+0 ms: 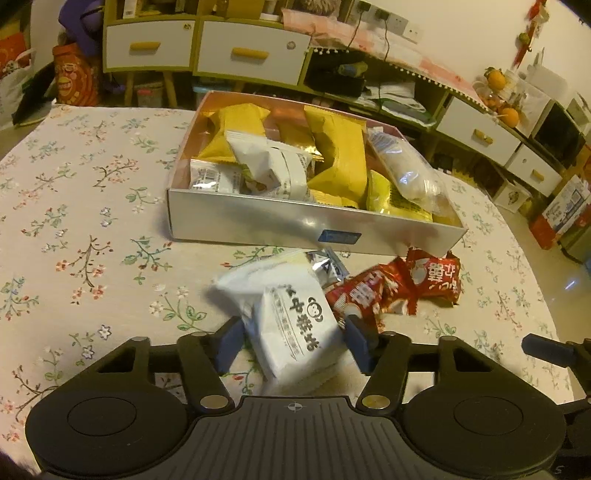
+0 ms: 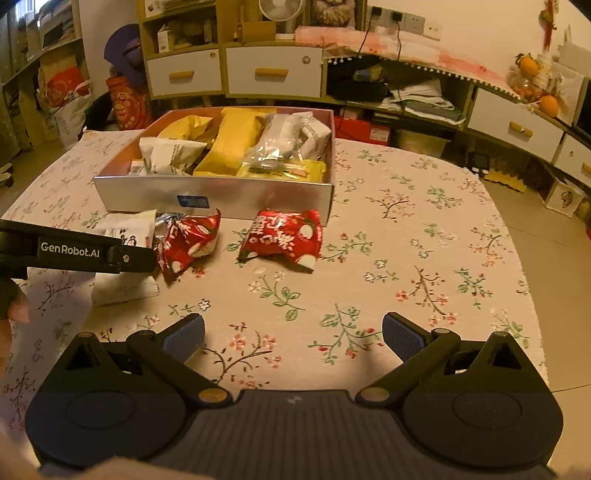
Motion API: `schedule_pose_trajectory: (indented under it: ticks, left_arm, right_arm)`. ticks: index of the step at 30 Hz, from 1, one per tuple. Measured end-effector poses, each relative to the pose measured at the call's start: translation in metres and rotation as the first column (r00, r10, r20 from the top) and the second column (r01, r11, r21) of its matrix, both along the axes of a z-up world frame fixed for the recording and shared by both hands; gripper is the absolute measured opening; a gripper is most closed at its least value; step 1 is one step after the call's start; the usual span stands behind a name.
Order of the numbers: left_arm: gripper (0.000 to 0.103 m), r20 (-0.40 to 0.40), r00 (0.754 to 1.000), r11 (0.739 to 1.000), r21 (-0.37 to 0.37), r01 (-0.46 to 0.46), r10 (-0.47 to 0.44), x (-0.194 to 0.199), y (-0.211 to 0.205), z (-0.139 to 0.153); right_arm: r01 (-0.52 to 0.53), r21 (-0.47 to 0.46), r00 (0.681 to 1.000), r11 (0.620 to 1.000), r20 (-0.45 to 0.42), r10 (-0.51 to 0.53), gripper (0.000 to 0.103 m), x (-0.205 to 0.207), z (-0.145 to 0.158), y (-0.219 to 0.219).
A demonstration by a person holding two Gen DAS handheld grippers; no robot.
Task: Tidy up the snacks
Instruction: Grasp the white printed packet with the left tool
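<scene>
Angling steeply down toward the floral tablecloth (image 2: 424, 229), the left gripper (image 1: 293, 341) is pinching a white snack packet (image 1: 295, 332) between its blue pads, just in front of the open box (image 1: 295, 221) of yellow and white snacks. Two red packets (image 1: 399, 284) are lying beside it. The right gripper (image 2: 293, 338) is hovering with jaws spread wide and empty over bare cloth.

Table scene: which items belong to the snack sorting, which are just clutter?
Job:
- white snack packet between the left gripper jaws
- two red snack packets on the tablecloth
- silver packet
- snack box, already part filled
- right gripper, jaws open and empty

Clutter:
- drawer cabinets
- oranges
- fan
</scene>
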State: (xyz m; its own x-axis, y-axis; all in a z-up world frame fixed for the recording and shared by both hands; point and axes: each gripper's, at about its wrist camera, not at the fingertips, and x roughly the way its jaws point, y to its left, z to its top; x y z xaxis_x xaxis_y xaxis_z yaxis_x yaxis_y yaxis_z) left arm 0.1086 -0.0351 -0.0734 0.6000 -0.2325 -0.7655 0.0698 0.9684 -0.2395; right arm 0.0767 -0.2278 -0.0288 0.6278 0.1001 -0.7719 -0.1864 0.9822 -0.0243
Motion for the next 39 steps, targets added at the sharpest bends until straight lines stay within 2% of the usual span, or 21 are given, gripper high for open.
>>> schedule_pose_trajectory:
  ticks: [3,5,10,18,32,36,39]
  left_arm:
    - [0.052,-0.012,1.000,1.000,0.000,0.006,-0.006,0.000,0.004,0.001]
    - [0.046,-0.015,1.000,1.000,0.010,0.020,-0.020,0.000,0.005,0.002]
    - [0.044,-0.017,0.999,0.998,0.042,0.044,-0.043,-0.003,0.014,0.007]
    - [0.043,-0.008,0.999,0.997,0.066,0.031,-0.031,-0.005,0.038,0.014]
    - [0.043,-0.009,1.000,0.998,0.058,0.022,-0.022,-0.005,0.061,0.016]
    - [0.043,-0.009,1.000,0.998,0.053,0.024,-0.023,-0.005,0.062,0.017]
    - [0.043,-0.012,1.000,0.998,0.052,0.024,-0.023,-0.005,0.062,0.017]
  right_arm:
    - [-0.006,0.006,1.000,1.000,-0.003,0.006,0.103,0.002,-0.001,0.006]
    - [-0.010,0.013,1.000,1.000,-0.005,0.010,0.102,0.003,-0.001,0.009]
    - [-0.023,0.034,1.000,0.999,-0.007,0.023,0.102,0.010,-0.001,0.022]
    - [-0.044,0.044,0.999,0.998,-0.009,0.045,0.099,0.023,-0.004,0.046]
    - [-0.050,0.068,0.998,0.996,-0.036,0.053,0.078,0.040,-0.009,0.070]
    - [-0.050,0.070,0.998,0.996,-0.041,0.053,0.075,0.041,-0.009,0.075]
    - [-0.050,0.072,0.998,0.996,-0.044,0.053,0.068,0.043,-0.009,0.078]
